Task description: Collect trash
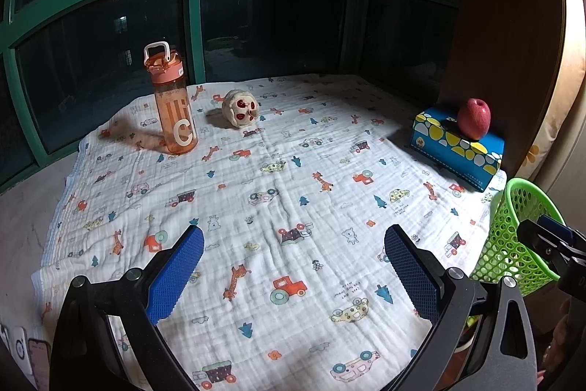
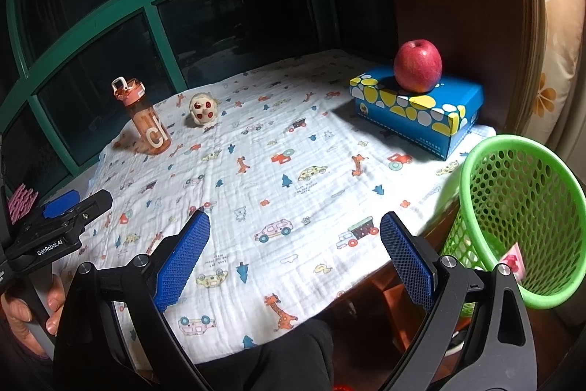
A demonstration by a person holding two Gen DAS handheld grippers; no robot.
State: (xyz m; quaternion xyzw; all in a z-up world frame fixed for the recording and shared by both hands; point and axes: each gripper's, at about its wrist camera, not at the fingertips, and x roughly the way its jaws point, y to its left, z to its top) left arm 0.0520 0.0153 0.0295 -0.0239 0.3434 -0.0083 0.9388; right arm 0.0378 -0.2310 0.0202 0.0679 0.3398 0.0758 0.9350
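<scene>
"GenRobot.AI" in white on black body of left gripper (image 2: 78, 204), seen from right wrist view. Large white "c" plus partial second letter on orange water bottle (image 2: 146, 127). Small print on blanket (image 2: 293, 171) and blue box (image 2: 421, 109) illegible.

Crinkled cotton blanket (image 1: 278, 178), perforated plastic basket (image 2: 520, 218)

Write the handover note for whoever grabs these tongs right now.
Left tongs: open, holding nothing, over the printed cloth.
Right tongs: open, holding nothing, near the table's front edge.
Green basket: off the right edge of the table, something pink inside.
On the cloth: orange bottle, half-eaten bun, apple on the blue box.
Done: nothing gripped yet.
Left: probably the bun goes into the basket.
</scene>
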